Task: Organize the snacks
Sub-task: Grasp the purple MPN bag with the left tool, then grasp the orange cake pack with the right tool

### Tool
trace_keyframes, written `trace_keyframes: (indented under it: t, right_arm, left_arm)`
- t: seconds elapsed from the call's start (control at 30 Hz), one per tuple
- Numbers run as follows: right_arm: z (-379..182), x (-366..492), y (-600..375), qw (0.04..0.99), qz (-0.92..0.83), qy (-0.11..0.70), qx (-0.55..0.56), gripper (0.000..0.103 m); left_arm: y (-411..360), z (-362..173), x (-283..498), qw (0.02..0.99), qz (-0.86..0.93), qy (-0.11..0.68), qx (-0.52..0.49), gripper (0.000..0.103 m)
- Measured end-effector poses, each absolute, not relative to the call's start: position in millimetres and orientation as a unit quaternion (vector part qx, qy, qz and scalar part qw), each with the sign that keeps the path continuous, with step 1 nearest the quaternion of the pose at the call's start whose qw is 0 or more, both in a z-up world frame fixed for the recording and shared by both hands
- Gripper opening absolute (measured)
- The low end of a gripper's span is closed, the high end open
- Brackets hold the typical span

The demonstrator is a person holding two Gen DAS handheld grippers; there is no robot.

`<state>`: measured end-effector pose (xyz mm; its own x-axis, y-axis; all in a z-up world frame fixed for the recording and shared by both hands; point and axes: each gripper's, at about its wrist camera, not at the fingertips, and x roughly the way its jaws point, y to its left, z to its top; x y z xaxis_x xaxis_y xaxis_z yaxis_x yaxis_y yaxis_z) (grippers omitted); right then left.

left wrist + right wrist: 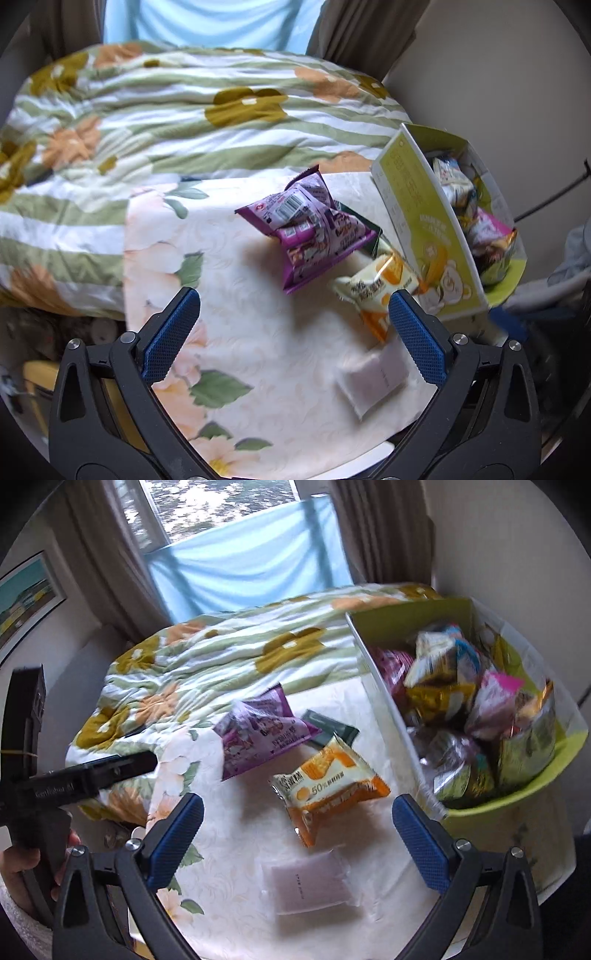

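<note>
A purple snack bag [314, 232] [258, 734] lies on the floral tablecloth [236, 325] [236, 849]. An orange and white snack pack [380, 291] [328, 790] lies beside it, partly over a dark green packet [330, 725]. A pale clear-wrapped packet [373, 380] [306, 882] lies nearest. A green box [417, 221] [491, 805] at the right holds several snack packs. My left gripper [294, 308] is open and empty above the cloth. My right gripper [297, 814] is open and empty above the orange pack and pale packet. The left gripper's body [85, 775] shows at the left of the right wrist view.
A flowered, striped quilt [166, 122] [207, 657] covers the bed behind the table. Brown curtains [110, 554] and a window with blue cloth [251, 565] stand beyond. A framed picture [26, 598] hangs at left. A wall [498, 74] rises right of the box.
</note>
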<state>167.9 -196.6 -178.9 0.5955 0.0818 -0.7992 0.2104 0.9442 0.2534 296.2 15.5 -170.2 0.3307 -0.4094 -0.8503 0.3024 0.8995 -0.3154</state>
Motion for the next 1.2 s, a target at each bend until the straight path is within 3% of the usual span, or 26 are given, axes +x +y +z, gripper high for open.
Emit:
trace_keyframes:
  t: [0.53, 0.83, 1.0, 1.2]
  right_arm:
    - [-248, 209, -180, 0.854, -0.142, 0.449, 0.221, 0.102]
    - [-262, 229, -194, 0.842, -0.179, 0.453, 0.231, 0.101]
    - [-269, 236, -196, 0.835, -0.185, 0.459, 0.241, 0.096]
    - [-276, 241, -197, 0.829, -0.189, 0.467, 0.242, 0.089]
  left_arm:
    - [-26, -280, 398, 0.737, -0.193, 0.616, -0.200, 0.101]
    - [-36, -301, 415, 0.727, -0.187, 0.630, -0.199, 0.101]
    - [-37, -311, 410, 0.713, -0.205, 0.639, -0.203, 0.072]
    - [-32, -307, 404, 0.723, -0.223, 0.628, -0.185, 0.070]
